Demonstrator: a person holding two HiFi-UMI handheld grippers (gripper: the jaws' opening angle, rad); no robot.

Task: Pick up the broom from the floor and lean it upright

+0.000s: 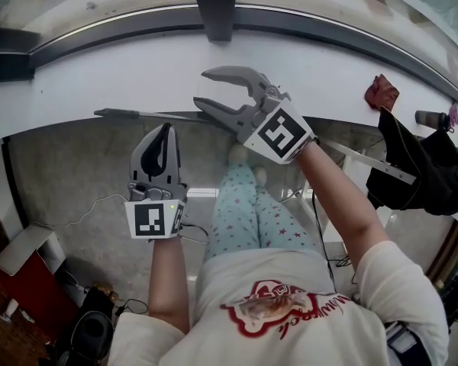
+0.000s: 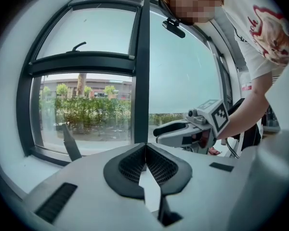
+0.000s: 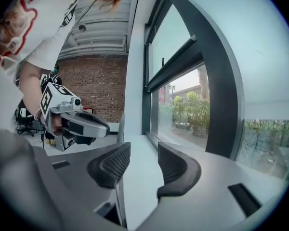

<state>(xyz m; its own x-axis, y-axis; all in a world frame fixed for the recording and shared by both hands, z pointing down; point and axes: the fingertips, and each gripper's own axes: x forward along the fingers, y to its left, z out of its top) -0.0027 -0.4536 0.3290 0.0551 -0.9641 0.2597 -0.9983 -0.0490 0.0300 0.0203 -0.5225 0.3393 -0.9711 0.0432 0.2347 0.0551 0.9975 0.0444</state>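
Our left gripper (image 1: 166, 130) presses ribbed black pads (image 2: 132, 166) together; our right gripper (image 1: 202, 88) gapes beside a thin grey rod (image 1: 149, 115), perhaps the broom's handle.

Shells of the left gripper (image 1: 165, 130) and right gripper (image 1: 202, 90): smooth matt grey plastic. Their pads (image 3: 113, 165): black, rubbery, finely ribbed. The window frame (image 2: 142, 57): dark metal, satin finish. Its panes (image 2: 183, 71): smooth clear glass. The sill (image 1: 122, 75): white, smooth, matt. The wall (image 3: 98, 90): rough red brick. The floor (image 1: 69, 174): grey, mottled, matt. The trousers (image 1: 240, 212) and shirt (image 1: 290, 311): soft printed cloth.
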